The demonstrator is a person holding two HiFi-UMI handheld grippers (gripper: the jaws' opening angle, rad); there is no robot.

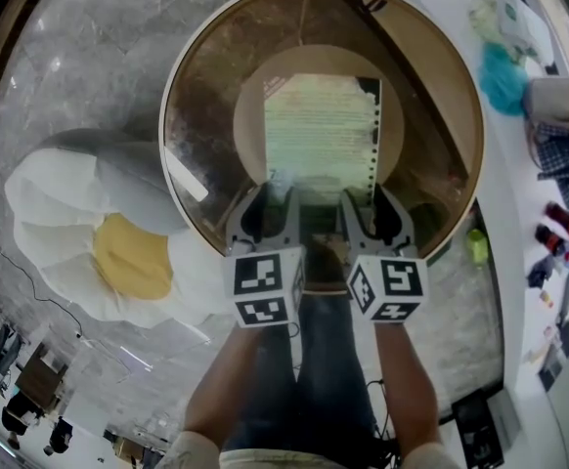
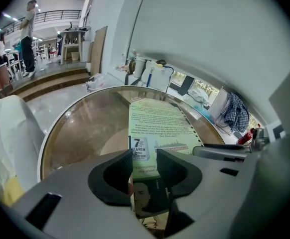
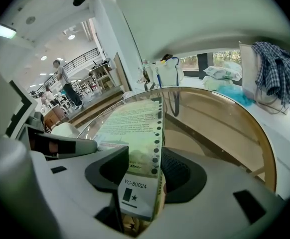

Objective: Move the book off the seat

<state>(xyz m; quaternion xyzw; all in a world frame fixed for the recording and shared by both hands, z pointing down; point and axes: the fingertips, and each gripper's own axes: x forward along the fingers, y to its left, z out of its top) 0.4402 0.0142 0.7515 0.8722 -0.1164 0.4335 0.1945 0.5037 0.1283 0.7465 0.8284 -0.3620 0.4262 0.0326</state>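
A green-covered book point(image 1: 319, 135) with a perforated right edge is held out over the round glass table point(image 1: 182, 76). I cannot tell whether it rests on the glass. My left gripper point(image 1: 273, 203) is shut on the book's near edge towards the left corner. My right gripper point(image 1: 372, 203) is shut on the near right corner. In the left gripper view the book point(image 2: 157, 123) runs forward from between the jaws of the left gripper point(image 2: 144, 158). In the right gripper view the book point(image 3: 132, 121), with a white label, sits between the jaws of the right gripper point(image 3: 145, 166). The white and yellow egg-shaped seat point(image 1: 79, 233) lies left of the table.
A white counter along the right carries a checked cloth point(image 1: 568, 159), a teal bundle point(image 1: 504, 76) and small bottles point(image 1: 558, 223). The person's legs point(image 1: 314, 379) stand at the table's near rim. People point(image 2: 29, 34) stand far off on a raised floor.
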